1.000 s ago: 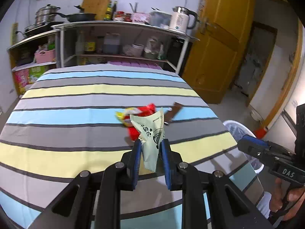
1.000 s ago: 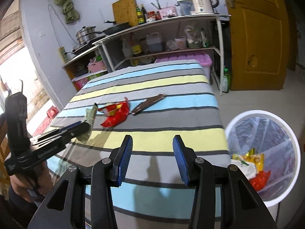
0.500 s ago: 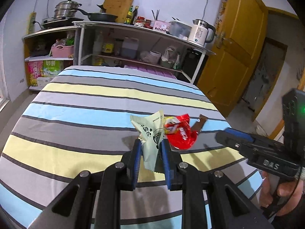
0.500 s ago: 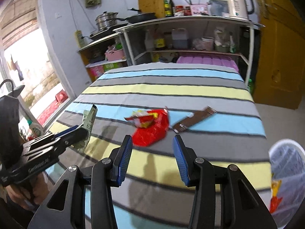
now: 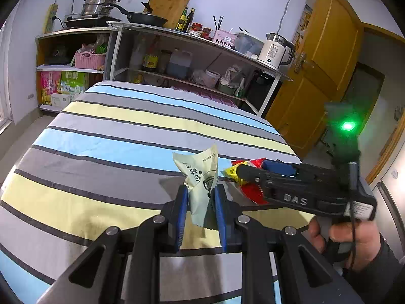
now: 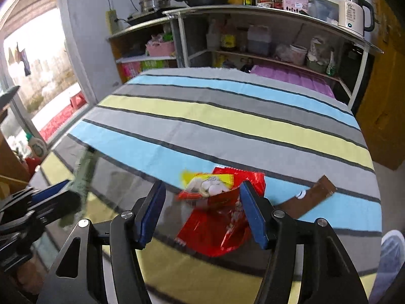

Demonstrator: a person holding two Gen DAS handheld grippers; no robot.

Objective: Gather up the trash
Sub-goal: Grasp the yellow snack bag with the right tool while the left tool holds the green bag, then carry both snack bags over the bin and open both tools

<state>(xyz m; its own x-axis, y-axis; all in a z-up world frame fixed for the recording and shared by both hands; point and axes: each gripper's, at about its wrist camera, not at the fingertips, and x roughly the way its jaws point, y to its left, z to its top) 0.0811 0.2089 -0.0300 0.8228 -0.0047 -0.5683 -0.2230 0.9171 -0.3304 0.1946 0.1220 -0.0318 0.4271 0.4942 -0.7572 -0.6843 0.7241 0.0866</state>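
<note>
While the pale green crumpled paper wrapper (image 5: 201,177) stands upright, clamped between the blue pads of the left gripper (image 5: 201,197), it is held above the striped cloth-covered table (image 5: 114,136) toward its near right corner. The red and yellow foil snack bag (image 6: 220,210) lies on the cloth near the right edge, between the fingers of the right gripper (image 6: 202,207), whose jaws are opening and do not press on it. A brown flat wrapper (image 6: 314,200) lies just beside the bag, closer to the right edge. A hand (image 5: 354,240) holds the right gripper's handle. A metal shelf unit (image 6: 253,12) stands beyond the far edge.
</note>
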